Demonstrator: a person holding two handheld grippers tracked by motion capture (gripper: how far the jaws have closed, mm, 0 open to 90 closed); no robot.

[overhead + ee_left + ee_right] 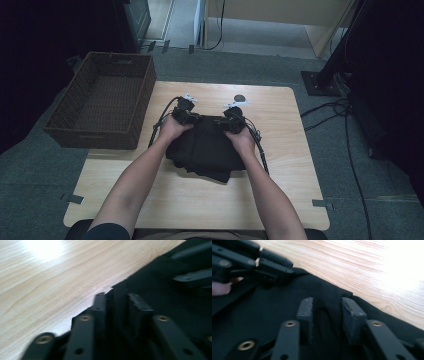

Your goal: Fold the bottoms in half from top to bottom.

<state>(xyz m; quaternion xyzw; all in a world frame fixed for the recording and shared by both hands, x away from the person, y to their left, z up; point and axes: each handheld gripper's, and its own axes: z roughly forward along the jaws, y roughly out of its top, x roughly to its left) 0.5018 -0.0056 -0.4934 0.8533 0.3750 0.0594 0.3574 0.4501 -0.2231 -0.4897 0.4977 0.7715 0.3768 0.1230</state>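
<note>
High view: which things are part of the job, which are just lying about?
In the job:
black cloth
left gripper, jaws around the cloth's edge
right gripper, jaws around a fold
table, cloth lies on it

Lying about:
wicker basket, left of table
dark stand foot and floor cables, right

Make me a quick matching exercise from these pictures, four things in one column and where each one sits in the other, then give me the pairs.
Things:
1. wicker basket
2. black garment
3. left tongs
4. right tongs

Places:
A. folded in the middle of the table
B. at the garment's far left corner
C. at the table's left edge, hanging over it
D. at the garment's far right corner

Pairs: 1-C, 2-A, 3-B, 4-D
</note>
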